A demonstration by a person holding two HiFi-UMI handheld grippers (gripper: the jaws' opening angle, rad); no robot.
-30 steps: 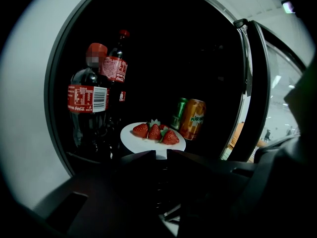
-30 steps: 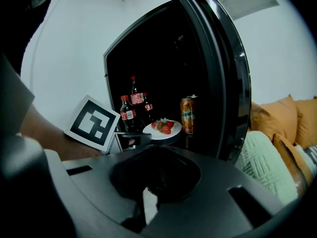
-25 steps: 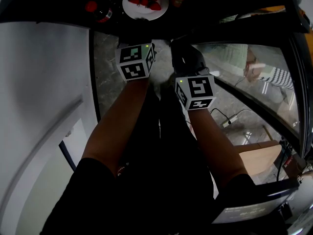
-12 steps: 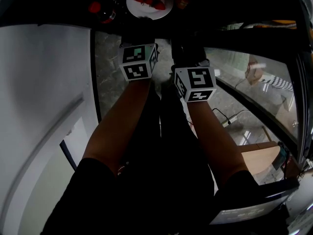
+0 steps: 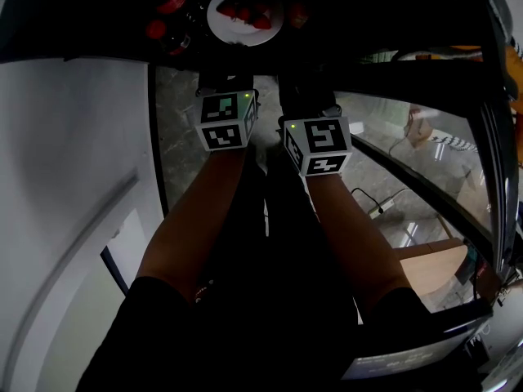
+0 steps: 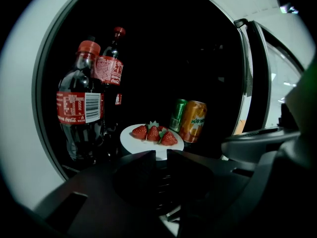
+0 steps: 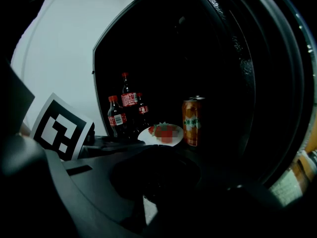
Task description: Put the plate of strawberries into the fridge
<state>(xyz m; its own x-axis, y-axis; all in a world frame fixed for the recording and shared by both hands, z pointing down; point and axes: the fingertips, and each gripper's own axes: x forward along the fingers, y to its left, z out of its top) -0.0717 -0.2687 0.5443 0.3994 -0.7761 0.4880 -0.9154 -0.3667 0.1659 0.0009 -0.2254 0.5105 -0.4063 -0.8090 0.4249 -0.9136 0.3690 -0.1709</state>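
A white plate point(image 5: 245, 37) with three strawberries point(image 5: 243, 11) rests on a dark shelf inside the open fridge. In the left gripper view the plate point(image 6: 130, 139) lies just beyond my left gripper point(image 6: 158, 153). Its jaws stand a narrow gap apart, and the plate's near rim shows in that gap; whether they touch is unclear. My right gripper point(image 7: 156, 155) hangs farther back to the right with its jaws together and nothing between them, the plate point(image 7: 148, 133) well ahead of it. Both marker cubes point(image 5: 225, 119) point(image 5: 317, 145) sit side by side below the fridge opening.
Two cola bottles point(image 6: 79, 108) stand left of the plate. An orange can point(image 6: 192, 121) and a green can point(image 6: 177, 115) stand behind it on the right. A white fridge panel point(image 5: 73, 178) runs along the left and the door frame point(image 6: 250, 83) along the right.
Both grippers have drifted slightly lower in the head view, a little away from the plate. The plate stays on the shelf.
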